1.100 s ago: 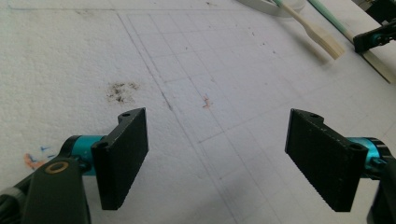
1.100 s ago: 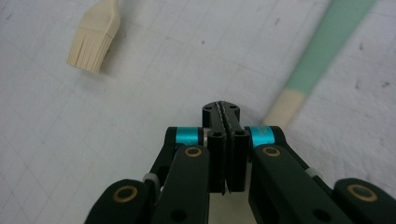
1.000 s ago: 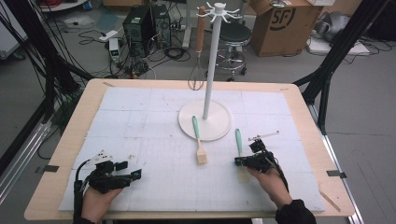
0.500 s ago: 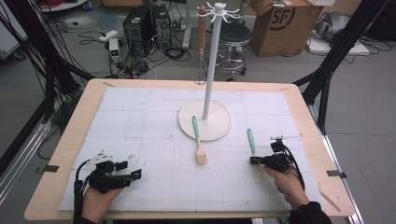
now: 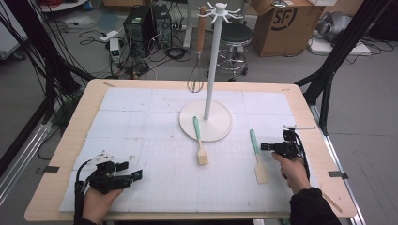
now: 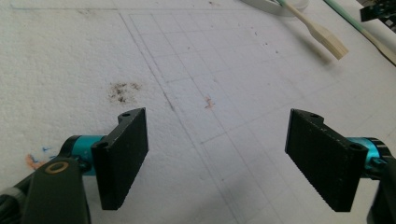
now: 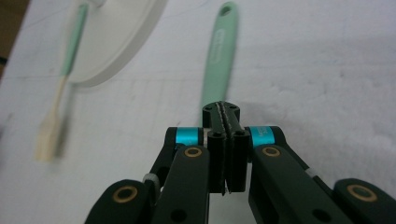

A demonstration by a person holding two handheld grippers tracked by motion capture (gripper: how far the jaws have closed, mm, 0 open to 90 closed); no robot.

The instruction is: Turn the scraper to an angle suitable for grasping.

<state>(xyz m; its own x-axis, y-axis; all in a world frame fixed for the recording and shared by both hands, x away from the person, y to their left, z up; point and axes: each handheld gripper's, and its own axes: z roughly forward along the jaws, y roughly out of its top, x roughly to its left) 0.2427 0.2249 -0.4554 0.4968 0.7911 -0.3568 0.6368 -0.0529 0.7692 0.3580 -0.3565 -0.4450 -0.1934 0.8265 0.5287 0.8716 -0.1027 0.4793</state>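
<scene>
A spatula point(image 5: 256, 152) with a green handle point(image 7: 217, 56) and a wooden blade lies flat on the white mat, right of centre. My right gripper point(image 5: 268, 146) sits just to its right, held low over the mat. Its jaws point(image 7: 222, 109) are pressed together with nothing visible between them, and the green handle runs on from behind their tips. I cannot tell whether they touch it. A green-handled brush point(image 5: 200, 140) rests half on the white stand's base point(image 5: 220, 133). My left gripper point(image 5: 115, 176) rests at the front left, jaws point(image 6: 217, 163) wide apart over bare mat.
The white hook stand point(image 5: 213, 56) rises from the round base at the table's middle back, with a whisk point(image 5: 196, 79) hanging from it. Wooden table edges point(image 5: 328, 150) frame the mat. Cables, a computer case, a stool and a cardboard box lie on the floor beyond.
My right hand and gripper have slid to the right across the mat. The spatula has shifted right as well, most of it in the first half second. The left gripper has stayed put.
</scene>
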